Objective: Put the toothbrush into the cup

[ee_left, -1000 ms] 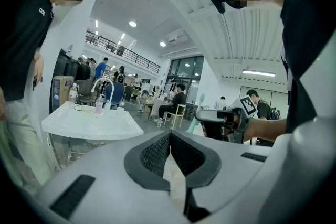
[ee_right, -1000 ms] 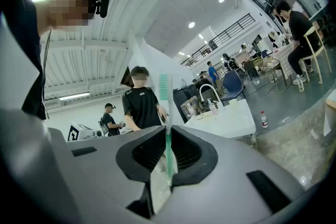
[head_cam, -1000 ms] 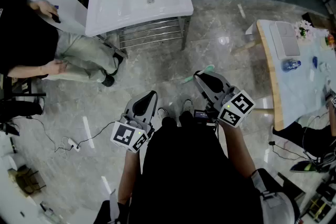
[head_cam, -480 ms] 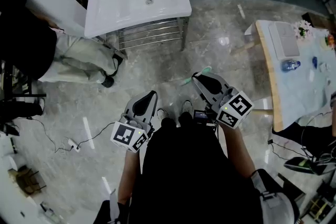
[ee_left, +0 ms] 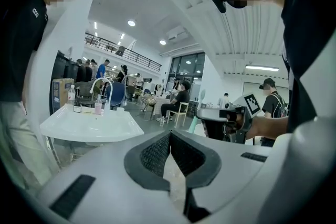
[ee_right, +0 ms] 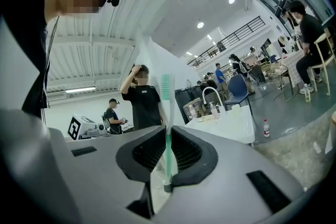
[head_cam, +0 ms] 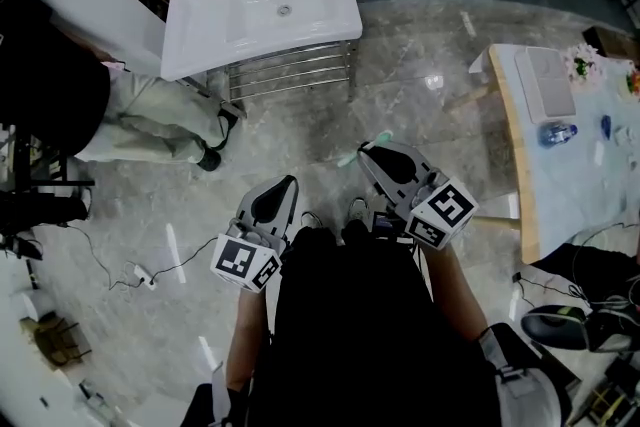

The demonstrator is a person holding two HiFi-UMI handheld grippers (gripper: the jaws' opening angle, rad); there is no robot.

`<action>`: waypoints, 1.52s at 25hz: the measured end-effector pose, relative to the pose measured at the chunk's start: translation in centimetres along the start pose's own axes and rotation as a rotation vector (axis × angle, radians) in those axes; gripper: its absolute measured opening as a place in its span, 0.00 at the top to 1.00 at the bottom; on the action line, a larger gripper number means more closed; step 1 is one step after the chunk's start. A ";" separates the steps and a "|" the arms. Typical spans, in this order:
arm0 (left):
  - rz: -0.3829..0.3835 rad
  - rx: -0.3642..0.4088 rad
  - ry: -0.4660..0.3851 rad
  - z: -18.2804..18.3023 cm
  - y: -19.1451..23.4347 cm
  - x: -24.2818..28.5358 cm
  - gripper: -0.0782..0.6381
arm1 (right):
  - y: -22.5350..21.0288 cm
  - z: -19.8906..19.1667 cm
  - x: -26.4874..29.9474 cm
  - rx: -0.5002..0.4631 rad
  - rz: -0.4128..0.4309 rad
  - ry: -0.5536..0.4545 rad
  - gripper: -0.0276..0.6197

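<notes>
A pale green toothbrush (ee_right: 167, 113) stands upright between the pads of my right gripper (ee_right: 167, 131), which is shut on its handle. In the head view the toothbrush (head_cam: 347, 158) sticks out past my right gripper (head_cam: 366, 149) toward the white sink (head_cam: 300, 10). A small white cup (ee_right: 235, 108) stands at the back of the sink beside the faucet (ee_right: 210, 93), far from both grippers. From the left gripper view the cup (ee_left: 119, 109) shows too. My left gripper (ee_left: 169, 134) is shut with nothing in it, and it hangs low at the left (head_cam: 288, 183).
A pink soap bottle (ee_left: 97, 106) and other bottles line the sink's back edge. A metal rack (head_cam: 290, 70) sits under the sink. A person (head_cam: 150, 120) sits left of it. A wooden table (head_cam: 515, 145) with a water bottle (head_cam: 556, 131) stands at the right. A cable and plug (head_cam: 140, 275) lie on the floor.
The seated person at the left has drawn the arms back out of sight. My right gripper with the toothbrush has edged slightly left in the head view. Both grips are unchanged.
</notes>
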State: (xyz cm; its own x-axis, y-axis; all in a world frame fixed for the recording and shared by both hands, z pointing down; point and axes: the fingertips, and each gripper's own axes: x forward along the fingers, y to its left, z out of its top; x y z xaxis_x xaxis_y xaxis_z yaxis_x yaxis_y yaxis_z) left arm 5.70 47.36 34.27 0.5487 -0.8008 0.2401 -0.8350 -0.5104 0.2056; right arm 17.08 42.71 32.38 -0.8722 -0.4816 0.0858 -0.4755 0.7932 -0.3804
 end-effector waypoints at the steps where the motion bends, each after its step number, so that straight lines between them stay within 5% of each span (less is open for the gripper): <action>1: 0.010 0.002 0.002 0.0 0.1 0.1 0.87 | -0.3 0.1 0.0 0.006 0.007 -0.004 0.89; 12: 0.068 -0.041 0.012 -0.3 3.3 2.1 0.87 | -4.1 1.0 3.0 0.022 0.022 0.019 0.89; 38: -0.119 0.017 0.022 5.5 23.9 10.0 0.87 | -10.3 5.9 22.6 -0.015 -0.120 0.033 0.89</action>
State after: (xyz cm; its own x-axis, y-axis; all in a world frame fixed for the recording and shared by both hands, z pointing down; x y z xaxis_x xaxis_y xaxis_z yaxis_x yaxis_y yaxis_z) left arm -8.99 25.39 36.37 0.6444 -0.7275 0.2355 -0.7645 -0.6069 0.2174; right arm 2.97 21.45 32.77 -0.8120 -0.5613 0.1601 -0.5782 0.7362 -0.3517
